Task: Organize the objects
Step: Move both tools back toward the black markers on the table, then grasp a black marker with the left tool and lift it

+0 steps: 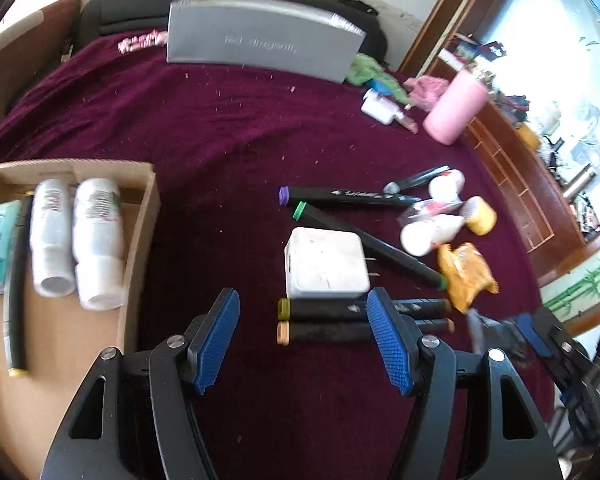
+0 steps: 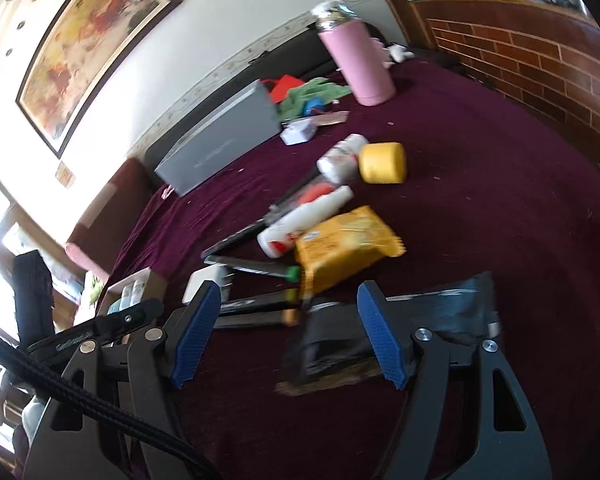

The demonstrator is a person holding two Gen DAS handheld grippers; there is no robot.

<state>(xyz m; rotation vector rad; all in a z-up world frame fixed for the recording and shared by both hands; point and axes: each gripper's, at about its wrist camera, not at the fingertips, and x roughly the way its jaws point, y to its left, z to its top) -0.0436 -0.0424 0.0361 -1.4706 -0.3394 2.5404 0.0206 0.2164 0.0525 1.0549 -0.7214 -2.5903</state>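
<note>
Blue pads of my left gripper [image 1: 304,344] spread, empty, above the paired markers [image 1: 352,318] beside the charger [image 1: 326,264]. Right gripper [image 2: 290,336] gapes over a dark packet [image 2: 384,332]. Square up before pinching; box [image 1: 140,216] lies left.

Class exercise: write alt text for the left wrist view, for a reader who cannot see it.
Open left gripper hovers over a maroon cloth, above a white charger and black markers. At left, a cardboard box holds white cups.

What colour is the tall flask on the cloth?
Pink flask with a silver top; the right wrist view shows it best.
</note>
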